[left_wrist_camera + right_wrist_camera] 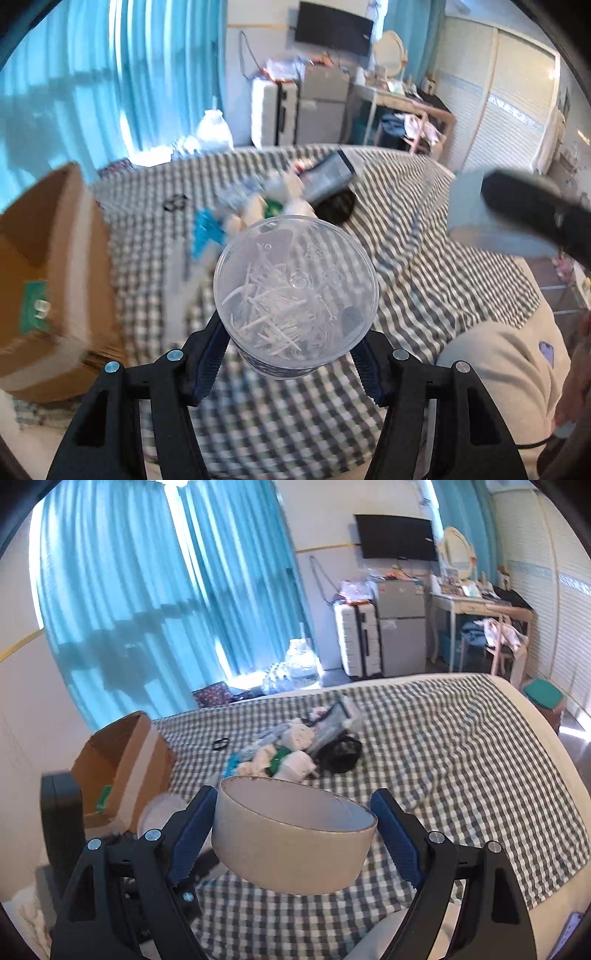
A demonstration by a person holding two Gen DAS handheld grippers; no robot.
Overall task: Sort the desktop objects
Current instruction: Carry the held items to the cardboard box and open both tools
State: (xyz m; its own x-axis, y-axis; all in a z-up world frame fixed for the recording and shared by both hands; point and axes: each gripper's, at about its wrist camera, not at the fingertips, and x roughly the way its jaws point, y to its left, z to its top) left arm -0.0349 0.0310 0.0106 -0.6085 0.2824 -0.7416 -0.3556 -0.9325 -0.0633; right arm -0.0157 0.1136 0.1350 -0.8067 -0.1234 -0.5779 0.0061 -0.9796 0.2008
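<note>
My left gripper [293, 349] is shut on a clear round plastic tub [295, 291] of small white sticks, held above the checked bedspread [424, 295]. My right gripper [293, 830] is shut on a wide roll of beige tape [291, 842], also held above the bedspread [461, 768]. A pile of small objects [295, 749] lies mid-bed: white packets, a blue item, a black pouch and a dark flat box. It also shows in the left wrist view [273, 206]. The right gripper [535, 218] appears blurred at the right of the left wrist view.
An open cardboard box [51, 280] stands at the bed's left edge; the right wrist view shows it too [125, 768]. A small black ring-shaped item [221, 743] lies near it. Beyond the bed are blue curtains, a suitcase [358, 638] and a desk.
</note>
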